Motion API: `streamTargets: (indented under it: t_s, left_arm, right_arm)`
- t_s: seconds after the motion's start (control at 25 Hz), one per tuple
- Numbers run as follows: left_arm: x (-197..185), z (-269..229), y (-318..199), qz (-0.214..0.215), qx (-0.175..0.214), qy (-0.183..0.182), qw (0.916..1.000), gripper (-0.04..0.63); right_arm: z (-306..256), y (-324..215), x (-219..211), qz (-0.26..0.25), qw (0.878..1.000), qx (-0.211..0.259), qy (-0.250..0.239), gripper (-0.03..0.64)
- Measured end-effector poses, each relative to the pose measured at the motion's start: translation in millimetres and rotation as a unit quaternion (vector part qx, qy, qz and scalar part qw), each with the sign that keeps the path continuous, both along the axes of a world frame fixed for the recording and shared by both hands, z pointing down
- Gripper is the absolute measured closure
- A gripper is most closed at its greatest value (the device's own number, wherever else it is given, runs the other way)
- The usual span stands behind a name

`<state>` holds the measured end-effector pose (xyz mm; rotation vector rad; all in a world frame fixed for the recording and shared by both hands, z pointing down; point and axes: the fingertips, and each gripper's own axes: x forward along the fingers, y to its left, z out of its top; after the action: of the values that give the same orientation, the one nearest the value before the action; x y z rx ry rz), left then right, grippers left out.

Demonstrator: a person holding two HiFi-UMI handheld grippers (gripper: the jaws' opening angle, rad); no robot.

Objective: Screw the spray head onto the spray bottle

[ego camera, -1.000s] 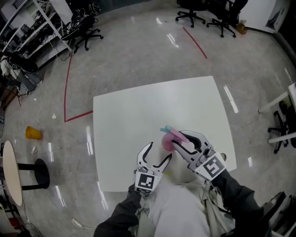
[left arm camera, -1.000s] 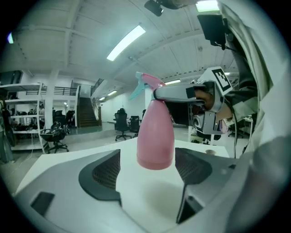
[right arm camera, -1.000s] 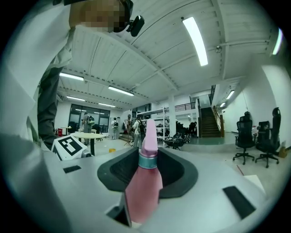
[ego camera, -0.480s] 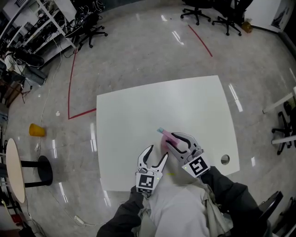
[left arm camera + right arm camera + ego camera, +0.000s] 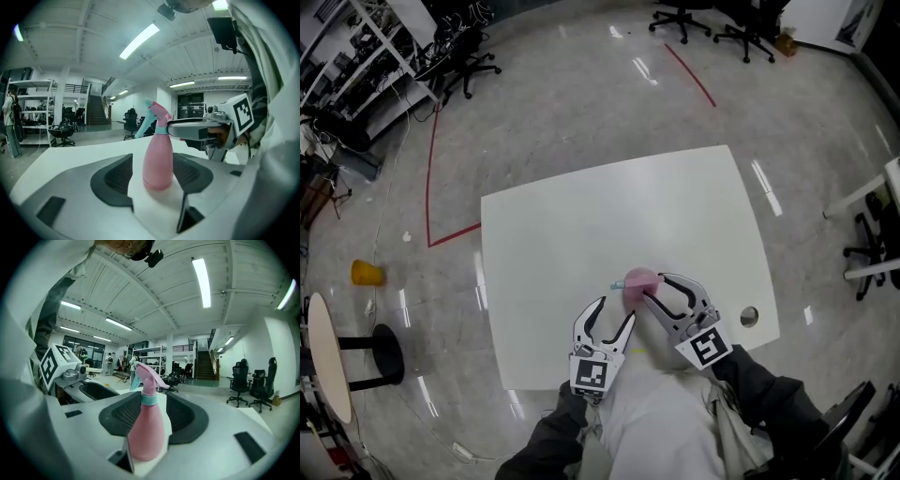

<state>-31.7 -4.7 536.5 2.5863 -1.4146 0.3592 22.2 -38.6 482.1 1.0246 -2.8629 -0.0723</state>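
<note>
while the pink spray bottle (image 5: 639,280) is stood upright on the white table (image 5: 581,225), spray head (image 5: 146,375) already fitted, it is flanked by the right gripper (image 5: 652,284), whose jaws have just been opening and seem released from it. beside the bottle the left gripper (image 5: 617,309) is held, jaws just closing yet apart, the bottle between them untouched.

a large indoor hall with a glossy grey floor (image 5: 562,103) marked by red tape lines (image 5: 428,178). a white table (image 5: 581,225) with a round hole (image 5: 749,316) stands in the middle. black office chairs (image 5: 712,23) and metal shelving (image 5: 356,56) line the far side. a small round table (image 5: 323,352) and an orange object (image 5: 365,273) sit at the left. strip lights (image 5: 139,41) run across a white ceiling (image 5: 93,28), and a staircase (image 5: 204,365) rises at the back.
</note>
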Motion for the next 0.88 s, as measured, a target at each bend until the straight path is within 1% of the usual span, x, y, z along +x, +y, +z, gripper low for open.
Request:
streamTargets:
  t_s: [0.16, 0.28, 0.32, 0.4, 0.44, 0.56, 0.6, 0.64, 0.72, 0.8, 0.88]
  left_arm:
    - [6.3, 1.2, 3.2, 0.009, 0.0, -0.001, 1.0, 0.316]
    - [8.8, 1.4, 5.8, 0.017, -0.003, -0.003, 0.9998, 0.316]
    - [9.3, 1.1, 6.5, 0.019, -0.003, -0.004, 0.9998, 0.316]
    - [9.7, 0.4, 7.8, 0.02, -0.002, -0.005, 0.9998, 0.327]
    - [9.7, 0.1, 8.3, 0.021, -0.001, -0.005, 0.9998, 0.339]
    - [10.7, -1.7, 8.6, 0.022, 0.003, -0.008, 0.9997, 0.371]
    - [10.8, -2.4, 8.4, 0.022, 0.005, -0.01, 0.9997, 0.384]
    - [10.4, -2.7, 8.3, 0.02, 0.006, -0.011, 0.9997, 0.412]
    - [8.3, -2.8, 8.6, 0.013, 0.01, -0.014, 0.9998, 0.488]
    - [5.7, -2.7, 9.0, 0.008, 0.011, -0.015, 0.9998, 0.565]
    - [4.8, -2.4, 9.0, 0.006, 0.01, -0.014, 0.9998, 0.588]
  right_arm:
    - [16.9, 2.6, 23.5, 0.032, 0.999, -0.019, 0.027, 0.474]
    - [28.8, 6.9, 31.3, 0.041, 0.997, -0.029, 0.051, 0.478]
    - [30.5, 8.7, 32.0, 0.042, 0.997, -0.031, 0.053, 0.499]
    - [32.0, 12.4, 31.8, 0.048, 0.997, -0.037, 0.052, 0.517]
    - [32.8, 14.2, 31.2, 0.05, 0.997, -0.04, 0.054, 0.552]
    - [34.3, 18.1, 28.6, 0.05, 0.996, -0.048, 0.062, 0.618]
    - [34.8, 18.8, 27.7, 0.049, 0.995, -0.049, 0.066, 0.62]
    - [35.9, 19.9, 27.1, 0.047, 0.995, -0.05, 0.072, 0.62]
    - [37.1, 22.1, 26.0, 0.046, 0.995, -0.05, 0.078, 0.62]
    - [35.4, 22.2, 24.5, 0.049, 0.995, -0.049, 0.074, 0.621]
    - [37.5, 23.7, 24.6, 0.05, 0.995, -0.053, 0.071, 0.621]
